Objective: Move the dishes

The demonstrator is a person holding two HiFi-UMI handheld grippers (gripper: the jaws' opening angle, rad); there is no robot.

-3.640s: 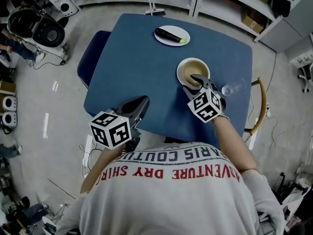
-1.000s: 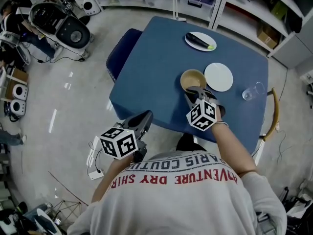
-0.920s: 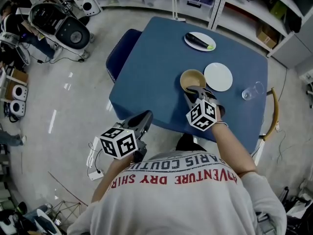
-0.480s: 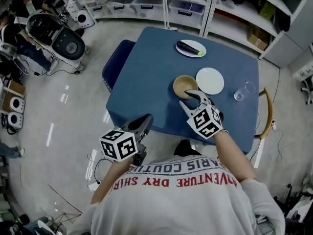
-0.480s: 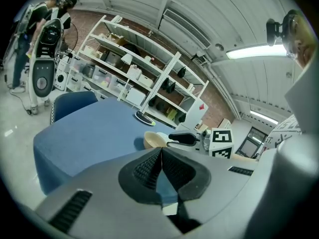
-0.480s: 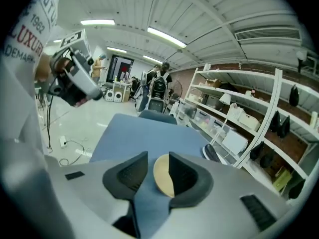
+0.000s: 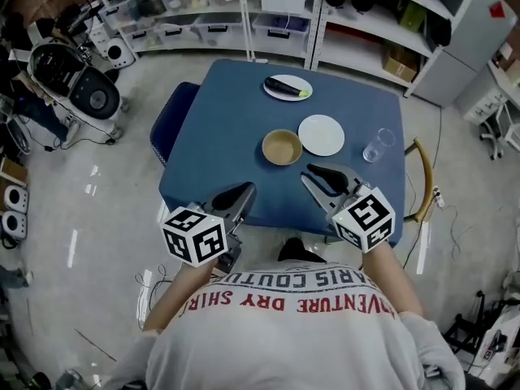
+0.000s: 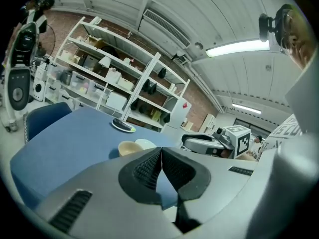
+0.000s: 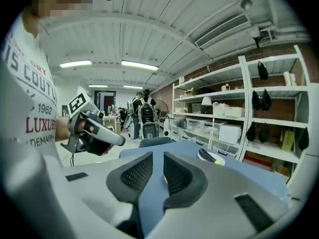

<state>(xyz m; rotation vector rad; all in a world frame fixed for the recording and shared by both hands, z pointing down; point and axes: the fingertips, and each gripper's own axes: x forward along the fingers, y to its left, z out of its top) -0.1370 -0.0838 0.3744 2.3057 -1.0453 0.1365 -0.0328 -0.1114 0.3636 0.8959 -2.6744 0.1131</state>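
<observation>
A tan bowl stands upright on the blue table, just left of an empty white plate. My right gripper hovers near the table's front edge, a short way behind the bowl, open and holding nothing. My left gripper hangs at the front edge, left of the bowl, shut on nothing. In the left gripper view the shut gripper faces the bowl and plate. In the right gripper view a slim gap shows in the gripper.
A plate with a dark eggplant sits at the table's far edge. A clear glass stands at the right. A blue chair is at the table's left, a wooden chair at its right. Shelving runs behind.
The right gripper carried the bowl left off the white plate, let go of it and drew back toward the front edge. The left gripper stayed put.
</observation>
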